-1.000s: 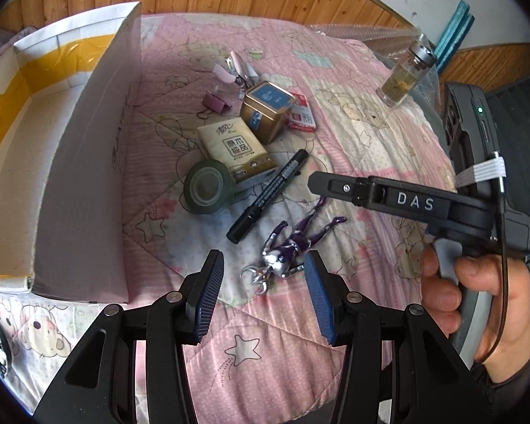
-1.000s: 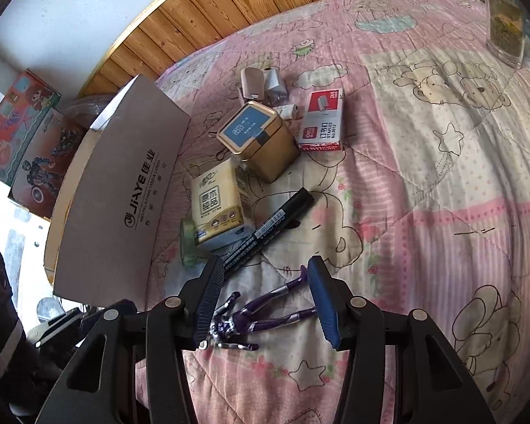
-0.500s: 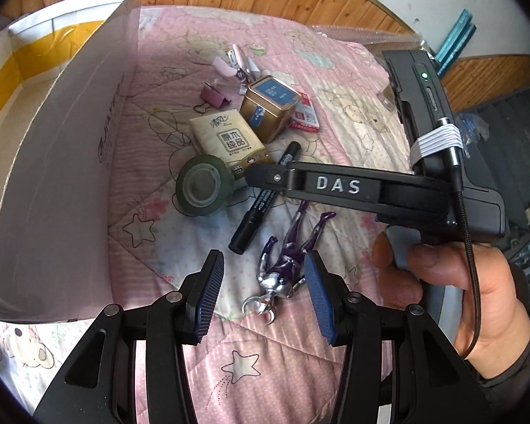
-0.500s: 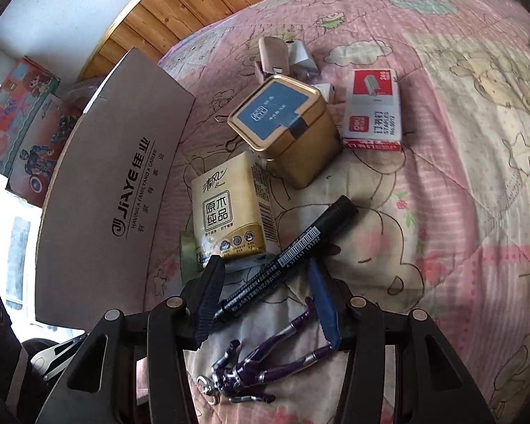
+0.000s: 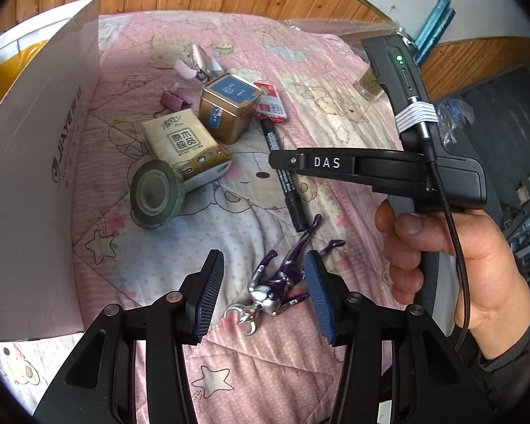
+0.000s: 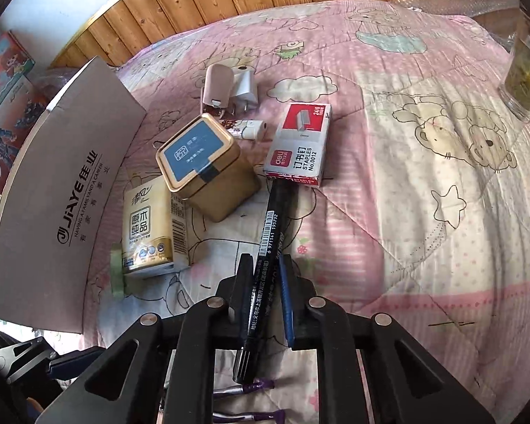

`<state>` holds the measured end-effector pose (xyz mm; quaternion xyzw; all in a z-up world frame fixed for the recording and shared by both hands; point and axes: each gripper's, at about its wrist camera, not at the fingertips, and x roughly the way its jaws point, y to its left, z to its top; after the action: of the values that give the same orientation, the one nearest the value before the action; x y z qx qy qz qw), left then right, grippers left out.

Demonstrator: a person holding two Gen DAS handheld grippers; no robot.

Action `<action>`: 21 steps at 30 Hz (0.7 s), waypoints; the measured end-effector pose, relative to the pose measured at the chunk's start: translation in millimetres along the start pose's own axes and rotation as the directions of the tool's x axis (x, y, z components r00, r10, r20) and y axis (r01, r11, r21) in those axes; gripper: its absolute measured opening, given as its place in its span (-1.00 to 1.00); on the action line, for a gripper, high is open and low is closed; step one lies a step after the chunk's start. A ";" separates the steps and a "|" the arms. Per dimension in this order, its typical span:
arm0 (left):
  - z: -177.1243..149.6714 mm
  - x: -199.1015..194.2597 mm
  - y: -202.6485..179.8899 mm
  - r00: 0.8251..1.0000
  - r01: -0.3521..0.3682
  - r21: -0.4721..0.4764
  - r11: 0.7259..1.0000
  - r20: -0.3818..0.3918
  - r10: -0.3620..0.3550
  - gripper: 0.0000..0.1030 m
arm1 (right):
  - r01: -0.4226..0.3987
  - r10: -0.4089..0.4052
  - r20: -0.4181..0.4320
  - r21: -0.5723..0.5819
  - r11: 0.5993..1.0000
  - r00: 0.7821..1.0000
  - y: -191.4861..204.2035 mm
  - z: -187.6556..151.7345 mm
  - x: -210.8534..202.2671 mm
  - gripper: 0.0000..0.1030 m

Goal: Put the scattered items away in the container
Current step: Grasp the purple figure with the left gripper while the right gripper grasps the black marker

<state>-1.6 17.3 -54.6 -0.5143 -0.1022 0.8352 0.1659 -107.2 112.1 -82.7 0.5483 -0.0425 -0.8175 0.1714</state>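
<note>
Left wrist view: the left gripper (image 5: 265, 293) stands wide over the purple figure (image 5: 282, 279), which lies between its pads, ungripped; closing off-centre could pinch only a limb and drop it. The cardboard box (image 5: 35, 176) stands to its left. Right wrist view: the right gripper (image 6: 265, 282) pinches the black marker (image 6: 272, 247) near 1 end, so it may swing; ahead, the gold tin (image 6: 208, 166) and staples box (image 6: 300, 145) crowd its tip.

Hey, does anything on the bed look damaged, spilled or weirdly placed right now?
Nothing looks spilled or broken. Slightly odd: the tissue pack leans on the green tape roll instead of lying flat, and the black marker points at the staples box.
</note>
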 end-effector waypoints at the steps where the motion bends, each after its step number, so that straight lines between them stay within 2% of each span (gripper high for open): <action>1: -0.2 1.4 -2.4 1.000 0.007 0.010 1.000 -0.004 -0.007 -0.03 | -0.003 0.003 -0.004 0.004 1.000 1.000 -2.6 0.5 2.6 -0.64; 6: -2.2 16.2 -19.6 0.999 0.040 0.088 0.995 -0.039 -0.037 -0.03 | 0.044 -0.044 0.008 -0.077 0.996 0.999 3.1 3.8 9.5 -0.63; 9: -6.7 28.7 -31.7 0.996 0.057 0.131 0.990 -0.074 -0.048 -0.03 | 0.026 -0.025 0.008 -0.036 0.999 1.000 -5.3 8.4 8.4 -0.72; 13: -11.1 43.6 -43.8 0.997 0.009 0.194 0.981 -0.083 0.007 -0.02 | 0.020 -0.020 0.033 0.002 1.000 0.999 -17.3 6.4 -3.7 -0.72; 16: -12.8 46.9 -51.2 0.997 -0.003 0.228 0.974 -0.070 0.019 0.13 | 0.018 -0.018 0.037 0.006 1.000 0.999 -16.3 4.3 -9.2 -0.72; 18: -15.4 48.2 -56.0 0.998 -0.019 0.253 0.967 -0.060 0.036 0.15 | 0.020 -0.021 0.037 0.008 1.000 0.999 -16.4 4.5 -9.5 -0.72; 20: -17.5 48.4 -59.1 0.997 -0.032 0.280 0.960 -0.055 0.049 0.14 | 0.019 -0.020 0.036 0.016 1.000 0.999 -18.5 1.0 -14.3 -0.72; 21: -17.8 47.8 -59.1 0.997 -0.039 0.283 0.958 -0.050 0.056 0.04 | 0.016 -0.017 0.035 0.021 1.000 0.999 -19.7 1.1 -14.3 -0.72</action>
<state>4.6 90.2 -81.9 -0.5113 0.0349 0.8300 0.2202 -108.0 135.1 -74.7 0.5359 -0.0495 -0.8279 0.1579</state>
